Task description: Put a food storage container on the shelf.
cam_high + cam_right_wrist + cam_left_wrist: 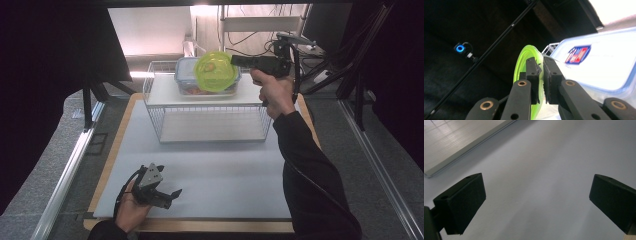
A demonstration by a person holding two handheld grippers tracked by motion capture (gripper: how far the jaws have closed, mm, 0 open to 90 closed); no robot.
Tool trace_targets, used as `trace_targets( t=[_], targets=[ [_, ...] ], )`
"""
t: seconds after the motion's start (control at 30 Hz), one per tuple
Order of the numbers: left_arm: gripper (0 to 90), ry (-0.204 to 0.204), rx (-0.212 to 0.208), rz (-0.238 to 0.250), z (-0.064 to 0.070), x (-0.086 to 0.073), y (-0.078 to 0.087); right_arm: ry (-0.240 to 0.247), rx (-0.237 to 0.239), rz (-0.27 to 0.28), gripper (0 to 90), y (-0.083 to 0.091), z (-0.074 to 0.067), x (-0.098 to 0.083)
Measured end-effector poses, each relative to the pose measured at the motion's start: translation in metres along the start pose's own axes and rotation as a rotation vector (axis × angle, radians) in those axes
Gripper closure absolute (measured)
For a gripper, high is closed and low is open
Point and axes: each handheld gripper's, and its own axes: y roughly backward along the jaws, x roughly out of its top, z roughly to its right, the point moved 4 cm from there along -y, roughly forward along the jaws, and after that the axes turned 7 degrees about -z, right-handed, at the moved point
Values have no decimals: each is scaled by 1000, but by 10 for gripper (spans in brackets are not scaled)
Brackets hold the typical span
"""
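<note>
A translucent lime-green round plastic lid (216, 71) hangs tilted on edge above a clear rectangular plastic food container with a blue-rimmed lid (186, 75), at the far middle of the scene. In the right gripper view the green lid (524, 65) stands edge-on, its rim pinched between the two black jaws, with the container's flat white top and its red-and-blue logo just to the right. The right gripper (235, 60), held level by the person's right hand (274, 92), is clamped on that rim from the right side. The container sits on the top shelf of a white wire rack (165, 122) standing at the far end of a pale grey mat (220, 170). At the near left the left gripper (170, 197) rests in the left hand (131, 210) low over the mat; in the left gripper view its jaws stand wide apart with nothing between them.
</note>
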Motion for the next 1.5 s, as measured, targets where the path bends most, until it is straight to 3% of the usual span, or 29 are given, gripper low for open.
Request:
trace_targets(
  t=[0.33,0.63,0.7,0.8,0.87,1.23,1.33,1.5],
  targets=[
    [6,5,-9,5,0,0,1,-41,-65,67,839,-24,18,27],
    [6,5,-18,5,0,-1,0,-84,-86,115,837,-45,30,40],
    [7,5,-20,5,0,-1,0,-73,-97,120,829,-47,31,41],
    [7,3,-22,4,0,-1,0,-21,-190,117,804,-48,29,42],
    [7,0,-22,1,0,-1,0,-8,-223,113,797,-48,30,42],
    [8,-7,-23,-9,1,-1,-1,8,-272,119,728,-46,37,38],
    [8,-7,-22,-8,1,-1,-1,58,-285,118,723,-41,33,37],
    [8,-10,-20,-13,2,-1,-2,179,-354,110,785,-23,23,27]
  ],
)
